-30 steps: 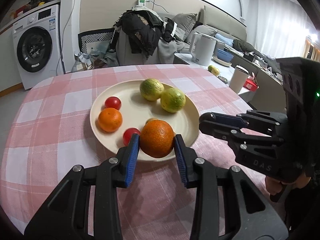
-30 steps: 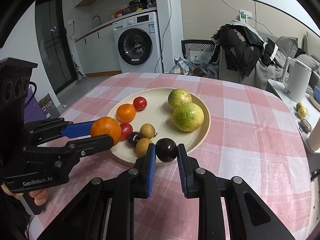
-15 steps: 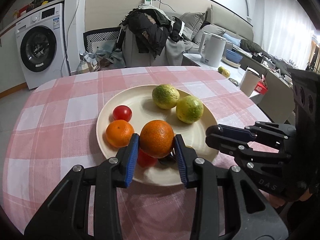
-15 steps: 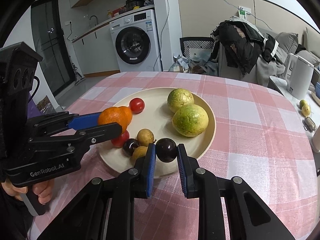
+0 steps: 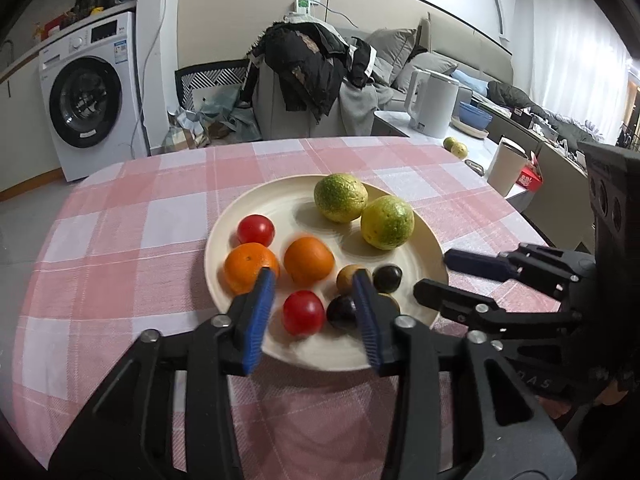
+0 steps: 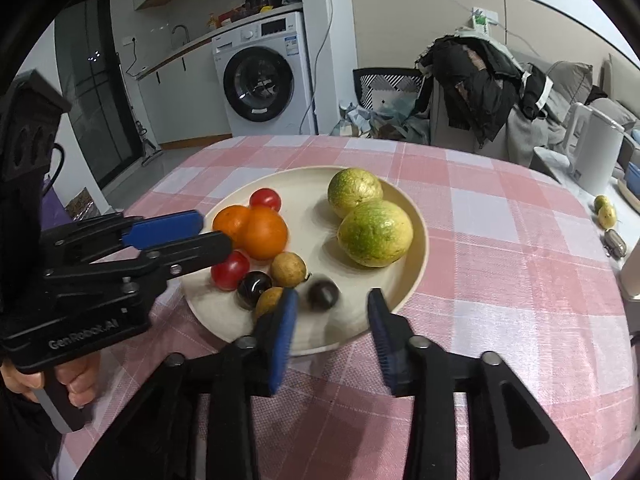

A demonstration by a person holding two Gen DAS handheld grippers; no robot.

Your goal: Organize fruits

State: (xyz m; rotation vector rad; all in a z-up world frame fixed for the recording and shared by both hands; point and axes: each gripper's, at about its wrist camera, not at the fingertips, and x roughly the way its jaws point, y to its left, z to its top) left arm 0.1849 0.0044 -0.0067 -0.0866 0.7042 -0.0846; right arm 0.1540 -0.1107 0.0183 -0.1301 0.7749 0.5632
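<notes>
A cream plate (image 5: 276, 208) (image 6: 416, 240) on the pink checked tablecloth holds two green-yellow citrus (image 5: 340, 197) (image 6: 375, 233), two oranges (image 5: 309, 261) (image 6: 265, 233), two red tomatoes (image 5: 303, 312), small brown fruits (image 6: 288, 269) and dark plums (image 6: 322, 295) (image 5: 387, 278). My left gripper (image 5: 314, 304) is open and empty above the plate's near edge, behind the released orange. My right gripper (image 6: 332, 320) is open and empty at the plate's near rim, with the released dark plum just ahead of it.
The round table's edge curves behind the plate. A white kettle (image 5: 432, 104), a cup (image 5: 505, 168) and small fruits (image 5: 456, 146) stand on a side counter to the right. A washing machine (image 5: 86, 96) and a clothes-piled chair (image 5: 308, 72) stand beyond the table.
Both grippers have opened. The orange left my left gripper and now lies on the plate beside the other orange. The dark plum left my right gripper and lies on the plate.
</notes>
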